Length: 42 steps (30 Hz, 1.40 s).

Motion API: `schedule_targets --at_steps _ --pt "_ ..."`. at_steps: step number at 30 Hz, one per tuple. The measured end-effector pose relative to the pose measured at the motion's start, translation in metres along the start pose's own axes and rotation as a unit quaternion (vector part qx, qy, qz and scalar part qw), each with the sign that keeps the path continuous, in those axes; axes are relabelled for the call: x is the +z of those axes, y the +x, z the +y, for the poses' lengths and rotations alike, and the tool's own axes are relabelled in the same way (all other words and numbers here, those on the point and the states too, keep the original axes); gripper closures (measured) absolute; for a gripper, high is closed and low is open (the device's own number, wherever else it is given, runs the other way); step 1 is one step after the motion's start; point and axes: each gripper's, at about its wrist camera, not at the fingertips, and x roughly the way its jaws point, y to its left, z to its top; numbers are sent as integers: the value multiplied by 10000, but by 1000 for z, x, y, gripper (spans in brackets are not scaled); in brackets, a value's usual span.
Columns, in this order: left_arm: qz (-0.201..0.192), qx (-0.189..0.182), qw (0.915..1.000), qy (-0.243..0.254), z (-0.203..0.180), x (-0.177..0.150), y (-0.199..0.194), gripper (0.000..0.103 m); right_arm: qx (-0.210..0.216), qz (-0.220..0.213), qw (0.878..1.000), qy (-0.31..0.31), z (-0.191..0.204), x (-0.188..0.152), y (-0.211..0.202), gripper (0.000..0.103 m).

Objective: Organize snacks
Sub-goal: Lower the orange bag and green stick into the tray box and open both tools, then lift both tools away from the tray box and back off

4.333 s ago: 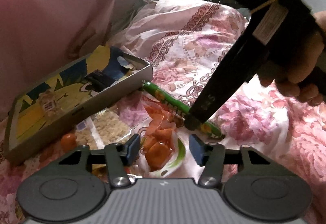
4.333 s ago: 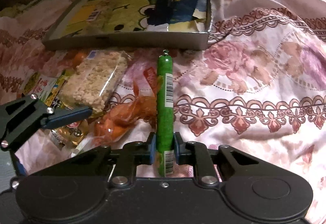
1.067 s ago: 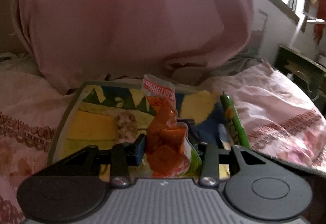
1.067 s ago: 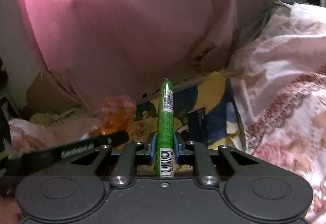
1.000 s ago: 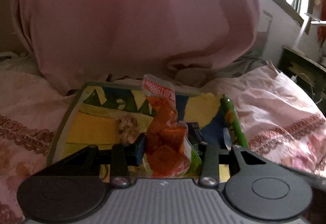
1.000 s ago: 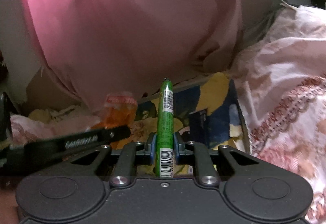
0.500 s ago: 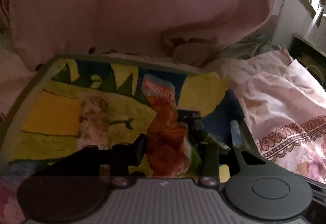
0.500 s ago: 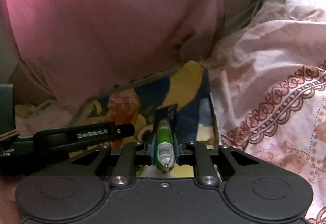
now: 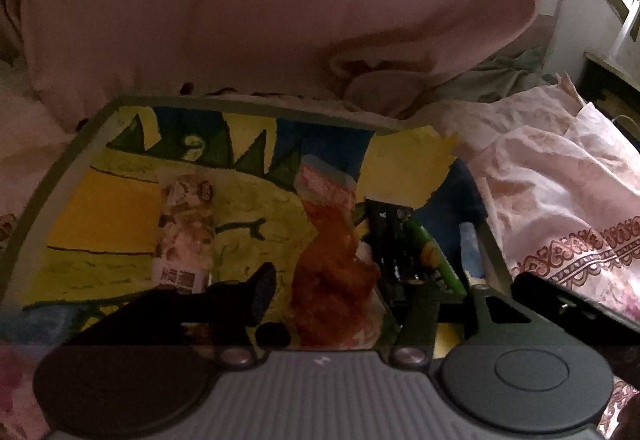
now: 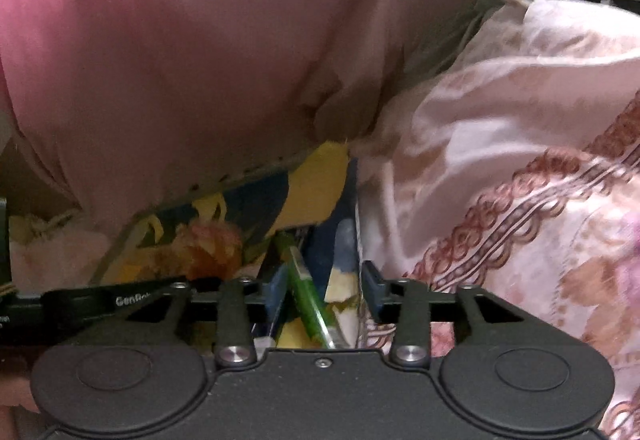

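- A pink garment [image 9: 260,7] fills the far half of both views, and a floral bedsheet [image 10: 520,199] lies to the right of the cardboard tray [image 9: 60,183].
- The tray is a shallow box with a yellow, green and blue cartoon print on its floor; its far rim sits just under the pink cloth.
- Two snacks show inside it: one orange snack packet [image 9: 332,272] and one green sausage stick [image 10: 308,292].
- The left gripper [image 9: 340,292] is spread wide, with the packet lying loose between its fingers.
- The right gripper [image 10: 320,296] is also spread, and the stick touches neither finger.
- The stick lies near the tray's right wall; its long axis runs near to far, leaning left at the far end.
- The packet's long axis also runs near to far, with its red-printed end farthest.
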Motion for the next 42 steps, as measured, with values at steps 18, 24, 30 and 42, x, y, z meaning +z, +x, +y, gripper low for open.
schedule_targets --at_steps 18,24,30,42 --pt "-1087 539 9926 41 2 12 -135 1 -68 -1067 9942 -114 25 23 -104 1" --pt "-1468 544 9876 155 5 -1 -188 1 -46 -1312 9913 -28 35 18 -144 1" --pt "-1677 565 9842 64 13 -21 -233 0 -135 -1621 9860 -371 54 -3 -187 1" --pt "-1812 875 9789 365 32 -70 -303 0 -162 -1902 9800 -561 77 -42 -238 1"
